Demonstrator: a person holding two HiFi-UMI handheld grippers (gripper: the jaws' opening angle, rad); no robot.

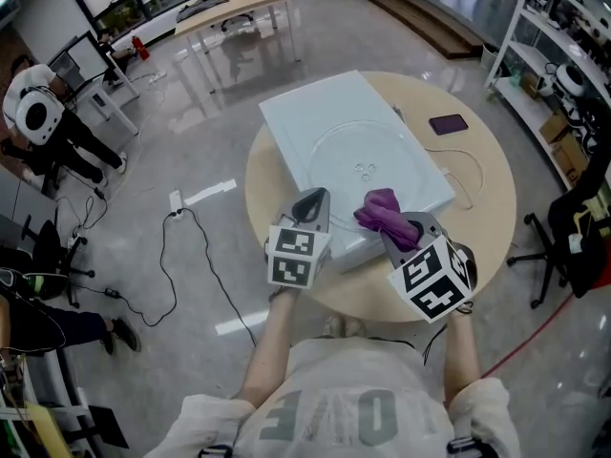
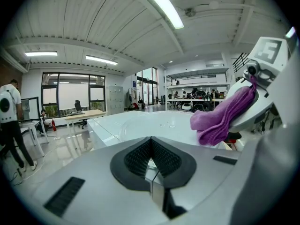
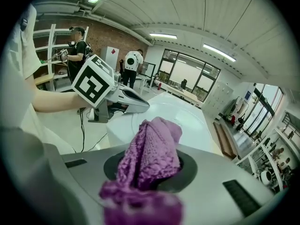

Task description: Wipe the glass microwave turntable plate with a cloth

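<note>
My right claw (image 1: 393,225) grips the cloth (image 1: 380,206), the left claw (image 1: 313,201) is closed empty; I would press the cloth flat on the plate (image 1: 363,151) just ahead

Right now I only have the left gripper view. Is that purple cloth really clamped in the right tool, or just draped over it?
Observer: Clamped. The right gripper view shows the cloth bunched between the right tool's jaws.
Operator: What does that white box stand on?
Observer: A round wooden table, seen whole in the head view.
Operator: Anything else on the table?
Observer: A dark phone, right of the box near its far end.
</note>
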